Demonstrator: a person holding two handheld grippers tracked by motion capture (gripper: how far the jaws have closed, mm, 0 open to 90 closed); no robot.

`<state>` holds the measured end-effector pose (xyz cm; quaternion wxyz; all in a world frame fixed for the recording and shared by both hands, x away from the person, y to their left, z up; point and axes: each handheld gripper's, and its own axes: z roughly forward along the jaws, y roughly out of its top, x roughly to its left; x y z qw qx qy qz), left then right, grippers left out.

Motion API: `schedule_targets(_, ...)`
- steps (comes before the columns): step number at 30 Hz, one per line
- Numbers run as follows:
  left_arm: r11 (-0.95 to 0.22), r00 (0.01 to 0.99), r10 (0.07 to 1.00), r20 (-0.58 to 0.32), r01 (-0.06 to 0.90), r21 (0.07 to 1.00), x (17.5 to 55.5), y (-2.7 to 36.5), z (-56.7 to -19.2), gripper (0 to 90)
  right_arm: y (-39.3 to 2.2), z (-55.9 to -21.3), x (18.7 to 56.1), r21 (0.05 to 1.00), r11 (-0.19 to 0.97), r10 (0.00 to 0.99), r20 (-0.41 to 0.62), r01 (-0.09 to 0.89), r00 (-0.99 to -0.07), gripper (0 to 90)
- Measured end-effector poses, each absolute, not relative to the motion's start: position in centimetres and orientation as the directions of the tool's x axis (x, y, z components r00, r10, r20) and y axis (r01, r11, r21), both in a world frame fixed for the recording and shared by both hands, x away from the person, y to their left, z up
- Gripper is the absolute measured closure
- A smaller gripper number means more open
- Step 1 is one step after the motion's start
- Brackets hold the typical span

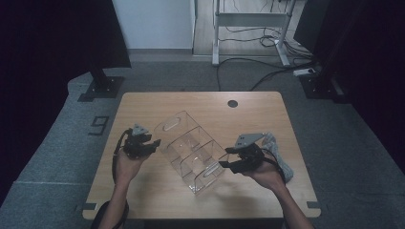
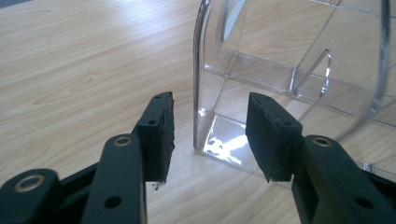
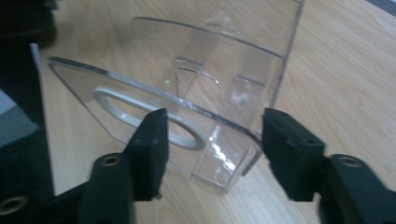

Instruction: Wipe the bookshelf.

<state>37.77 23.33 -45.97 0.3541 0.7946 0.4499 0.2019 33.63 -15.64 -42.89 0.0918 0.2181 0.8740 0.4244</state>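
Black jaws of the left gripper (image 2: 210,135) and right gripper (image 3: 212,149) stood open, each straddling a corner of the clear acrylic organizer (image 1: 191,150) without pressing it; it rested mid-table (image 1: 248,114).

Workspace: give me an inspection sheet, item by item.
Surface: wooden table, round hole near far edge.
Job's things: clear divided organizer, lying askew mid-table.
Clutter: grey cloth at the right.
Grippers: left gripper open, an organizer corner between its pads; right gripper open around the handle-slot end, not pressing.
Cables: black cables on the floor beyond the table.
Surroundings: grey carpet, metal frame, dark stands.
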Motion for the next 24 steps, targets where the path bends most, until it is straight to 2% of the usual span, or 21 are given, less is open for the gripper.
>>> schedule_targets(5,-0.341,0.519,0.855,-0.008,0.573,0.745,37.2,23.9,-46.2,50.8,-15.0,-42.8,33.4,0.773,0.566,0.422,0.028,0.288,-0.906,46.1)
schedule_targets(15,-0.329,0.513,0.858,-0.028,0.591,0.737,36.9,24.8,-47.3,50.4,-13.8,-42.9,33.6,0.763,0.593,0.362,0.034,0.258,-0.932,59.1)
schedule_targets(24,-0.32,0.512,0.858,-0.041,0.596,0.737,36.8,25.1,-47.6,50.3,-12.0,-42.9,33.8,0.761,0.604,0.321,0.039,0.236,-0.946,65.1)
